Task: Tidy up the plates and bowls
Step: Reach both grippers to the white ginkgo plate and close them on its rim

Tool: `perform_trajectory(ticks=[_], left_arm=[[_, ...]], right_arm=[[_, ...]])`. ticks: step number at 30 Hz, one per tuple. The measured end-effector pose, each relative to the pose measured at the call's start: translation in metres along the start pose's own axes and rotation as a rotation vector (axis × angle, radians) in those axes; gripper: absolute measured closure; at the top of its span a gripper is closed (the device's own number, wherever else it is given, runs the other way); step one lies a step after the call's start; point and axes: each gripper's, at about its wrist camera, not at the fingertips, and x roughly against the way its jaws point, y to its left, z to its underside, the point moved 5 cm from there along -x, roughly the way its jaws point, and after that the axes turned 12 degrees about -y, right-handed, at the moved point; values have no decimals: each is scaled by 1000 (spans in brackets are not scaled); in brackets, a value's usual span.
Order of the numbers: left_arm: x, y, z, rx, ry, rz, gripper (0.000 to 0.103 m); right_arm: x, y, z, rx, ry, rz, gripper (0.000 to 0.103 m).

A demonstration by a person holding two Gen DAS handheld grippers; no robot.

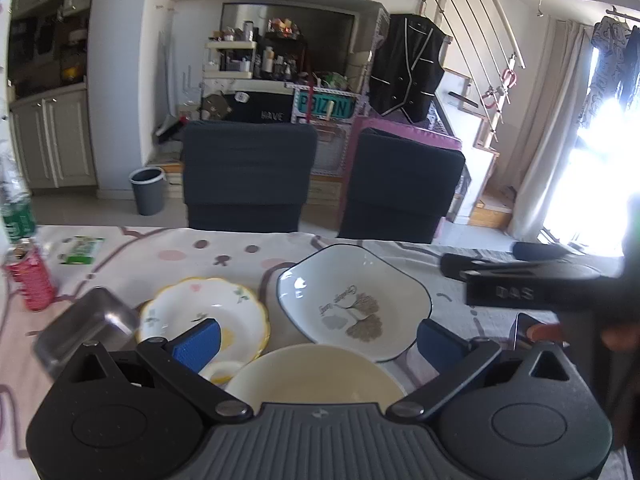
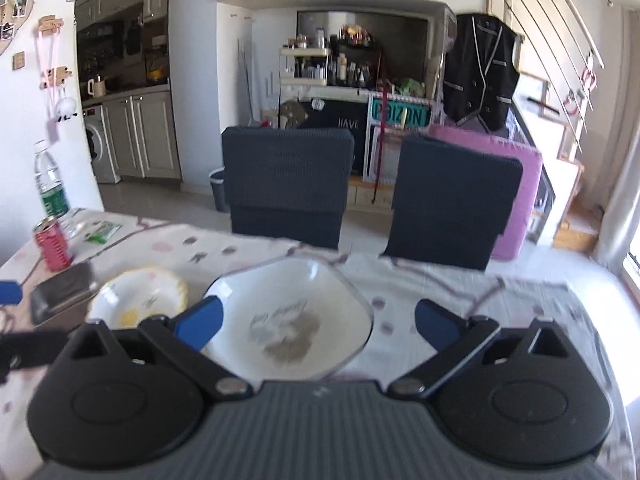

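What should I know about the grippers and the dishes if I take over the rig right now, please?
Left gripper: open, empty, over the near edge of the cream bowl.
Right gripper: open, empty, facing the square plate.
On the tablecloth, left to right: metal tray, floral plate, square plate; the cream bowl lies nearest the left gripper.
Done: nothing looks stacked yet; each dish lies separately.
Left: gather the plates and bowl into a stack or group. The can and bottle stand at the far left.
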Motion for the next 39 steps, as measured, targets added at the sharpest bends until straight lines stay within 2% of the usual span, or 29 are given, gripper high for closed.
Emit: perform_trajectory(ticks=[4, 9, 10, 12, 13, 15, 17, 18, 21, 24, 25, 27, 30, 34, 39], left_arm=[[-35, 0, 0, 47, 25, 19, 7], [-75, 3, -2, 113, 76, 38, 20], [-82, 4, -2, 115, 84, 34, 21], [-93, 5, -1, 111, 102, 22, 27], [-98, 7, 1, 111, 115, 19, 30], [-106, 9, 3, 122, 132, 24, 37], [-113, 11, 6, 126, 146, 29, 39], [-114, 11, 8, 122, 151, 32, 40], [-121, 10, 13, 91, 173, 34, 42], [-126, 11, 16, 74, 193, 34, 42], [-128, 11, 17, 76, 202, 34, 42], [-131, 13, 18, 88, 217, 31, 42], [-135, 14, 17, 94, 241, 28, 42], [-141, 13, 10, 71, 243, 32, 46], [-157, 8, 5, 71, 278, 54, 61]], right_arm=[[-48, -21, 0, 5, 86, -5, 0], [-100, -45, -3, -5, 148, -39, 1], [-109, -49, -2, -24, 171, -44, 3], [-129, -54, 0, -62, 236, -84, 27], [-138, -53, 3, -67, 265, -96, 31], [-154, -55, 10, -50, 306, -91, 33], [-165, -55, 15, -31, 331, -84, 35], [-171, -55, 18, -32, 350, -95, 39], [-187, -53, 24, -49, 411, -104, 49], [-202, -48, 31, -50, 433, -69, 51], [-207, -50, 33, -70, 435, -85, 54], [-208, -48, 35, -138, 435, -124, 70], [-203, -48, 37, -121, 416, -108, 74], [-190, -69, 41, -178, 421, -71, 81], [-158, -95, 57, -236, 413, -30, 90]])
